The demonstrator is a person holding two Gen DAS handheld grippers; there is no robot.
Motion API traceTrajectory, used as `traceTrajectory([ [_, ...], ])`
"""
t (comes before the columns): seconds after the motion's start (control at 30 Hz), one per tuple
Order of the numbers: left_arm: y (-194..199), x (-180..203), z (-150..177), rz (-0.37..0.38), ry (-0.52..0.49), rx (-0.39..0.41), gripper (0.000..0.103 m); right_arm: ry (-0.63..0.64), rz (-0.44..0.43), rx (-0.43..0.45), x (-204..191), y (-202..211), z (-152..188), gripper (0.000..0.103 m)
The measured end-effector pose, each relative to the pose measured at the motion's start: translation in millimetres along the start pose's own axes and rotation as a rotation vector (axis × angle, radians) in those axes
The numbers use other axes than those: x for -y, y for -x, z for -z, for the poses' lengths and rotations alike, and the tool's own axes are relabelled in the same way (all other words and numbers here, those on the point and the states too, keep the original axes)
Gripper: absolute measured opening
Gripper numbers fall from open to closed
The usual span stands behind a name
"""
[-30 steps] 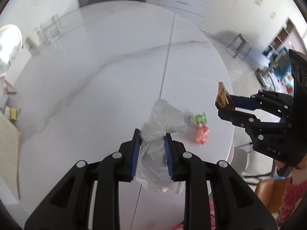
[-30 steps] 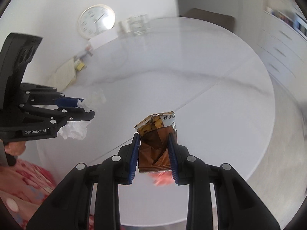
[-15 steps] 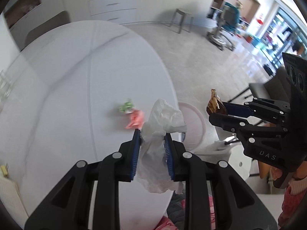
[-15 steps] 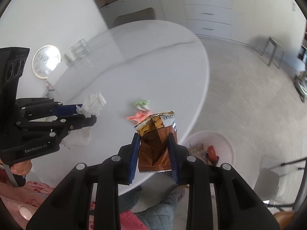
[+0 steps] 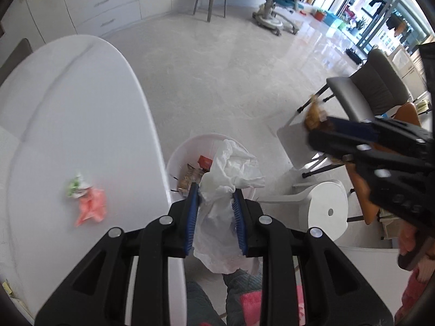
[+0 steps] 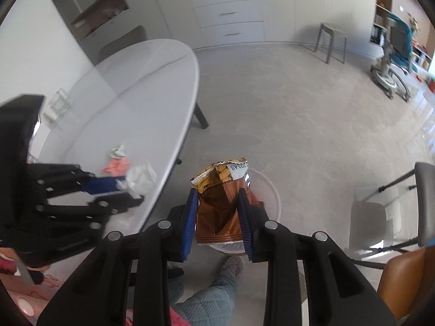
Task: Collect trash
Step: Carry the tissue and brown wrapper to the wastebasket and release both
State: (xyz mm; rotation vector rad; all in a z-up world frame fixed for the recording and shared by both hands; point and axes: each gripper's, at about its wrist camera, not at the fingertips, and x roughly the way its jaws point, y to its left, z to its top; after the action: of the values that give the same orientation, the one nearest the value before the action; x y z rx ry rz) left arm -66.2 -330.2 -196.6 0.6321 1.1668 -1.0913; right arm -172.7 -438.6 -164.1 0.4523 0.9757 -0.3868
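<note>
My left gripper is shut on a crumpled white plastic wrap and holds it above the white trash bin on the floor beside the table. My right gripper is shut on a brown snack bag, also over the bin. The bin holds some wrappers. A pink wrapper and a green-white wrapper lie on the white table. The right gripper shows at the right in the left wrist view. The left gripper shows at the left in the right wrist view.
A white stool stands right of the bin. A grey chair and an orange seat are further right. A grey stool and white drawers stand across the floor. My slippered foot is below the bin.
Both grippers have swung right, off the table and over the bin, each still holding its trash. The pink and green wrappers stay on the table.
</note>
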Motion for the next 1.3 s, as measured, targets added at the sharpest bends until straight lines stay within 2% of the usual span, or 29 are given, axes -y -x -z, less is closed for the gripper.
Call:
traceTrajectory([
  [0.1,-40.8,10.7,-11.1,-0.016,-0.003,-0.042,0.025,-0.02,0.023,-0.013,28.5,-5.9,2.1,0.03],
  [0.27,-104.3,16.9,-19.3,-0.002,0.043,-0.142,0.027,-0.043,0.024,-0.051,60.5,-21.0,7.4,0.03],
  [0.43,-128.6,16.7,-19.0,-0.013,0.077,-0.178,0.05,-0.057,0.013,-0.072,78.9,-31.9,9.9,0.03],
  [0.5,-126.8,18.3,-16.3,-0.031,0.077,-0.173,0.065,-0.064,0.006,-0.074,83.9,-34.0,11.5,0.03],
  [0.53,-123.9,19.6,-15.5,-0.04,0.074,-0.164,0.066,-0.068,0.002,-0.078,85.8,-35.5,11.9,0.03],
  [0.6,-119.1,23.8,-16.2,-0.048,0.068,-0.152,0.077,-0.074,0.004,-0.086,85.5,-37.7,12.4,0.03],
  [0.67,-110.8,28.1,-18.9,-0.067,0.058,-0.134,0.081,-0.075,0.005,-0.085,86.4,-38.5,13.3,0.03],
  [1.03,-82.7,33.9,-11.6,-0.061,0.063,-0.134,0.083,-0.067,-0.002,-0.069,86.7,-40.9,17.1,0.03],
  [1.13,-57.0,29.2,-4.0,-0.056,0.076,-0.105,0.086,-0.058,0.021,-0.115,91.2,-70.2,19.3,0.03],
  [1.2,-40.9,25.4,2.9,-0.079,0.079,-0.081,0.093,-0.044,0.013,-0.148,90.1,-92.7,19.6,0.03],
  [1.3,-22.0,17.2,15.1,-0.129,0.083,-0.055,0.094,-0.017,-0.005,-0.194,81.3,-127.1,23.5,0.03],
])
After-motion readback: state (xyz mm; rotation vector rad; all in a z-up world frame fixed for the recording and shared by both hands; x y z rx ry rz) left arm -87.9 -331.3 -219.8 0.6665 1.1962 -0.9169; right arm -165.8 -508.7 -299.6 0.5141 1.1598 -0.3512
